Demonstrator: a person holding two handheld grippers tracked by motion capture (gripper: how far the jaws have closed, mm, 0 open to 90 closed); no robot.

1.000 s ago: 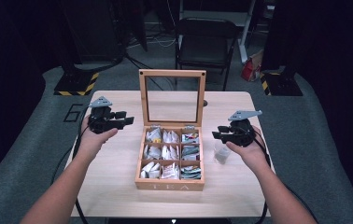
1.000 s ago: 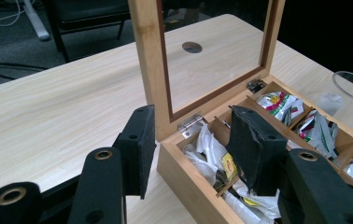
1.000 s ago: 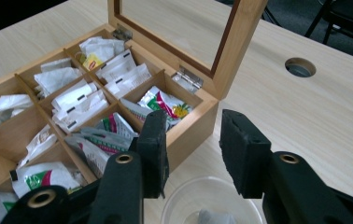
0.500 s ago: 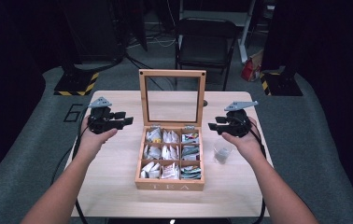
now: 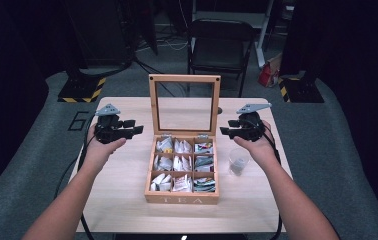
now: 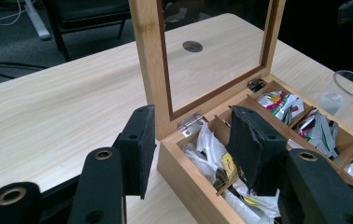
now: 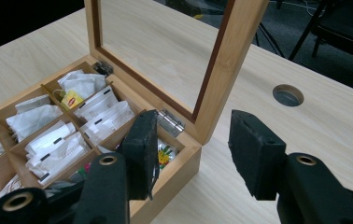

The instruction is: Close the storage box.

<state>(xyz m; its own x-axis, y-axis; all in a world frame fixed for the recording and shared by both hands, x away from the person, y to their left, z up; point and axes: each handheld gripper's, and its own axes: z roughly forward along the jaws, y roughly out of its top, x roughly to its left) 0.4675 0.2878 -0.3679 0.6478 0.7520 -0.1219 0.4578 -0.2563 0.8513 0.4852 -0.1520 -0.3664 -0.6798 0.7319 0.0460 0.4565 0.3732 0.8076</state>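
Note:
A wooden tea box (image 5: 182,197) stands mid-table, its glass-paned lid (image 5: 184,80) upright, its compartments full of tea bags (image 5: 176,162). My left gripper (image 5: 136,129) hovers left of the box's back corner, jaws apart and empty; in the left gripper view the lid frame (image 6: 146,56) rises just beyond my left gripper (image 6: 193,144). My right gripper (image 5: 225,131) sits by the lid's right edge. Its jaws have just been opening and hold nothing; past my right gripper (image 7: 193,149) are the lid post (image 7: 226,60) and the box corner (image 7: 179,172).
A clear plastic cup (image 5: 238,161) stands right of the box, near my right wrist. A round cable hole (image 7: 288,94) is in the table (image 5: 122,190) behind the lid. A black chair (image 5: 219,47) stands beyond the far edge.
My right gripper has moved away from the cup, farther up the table and in toward the lid's right edge, its jaws wider. The left gripper has kept still.

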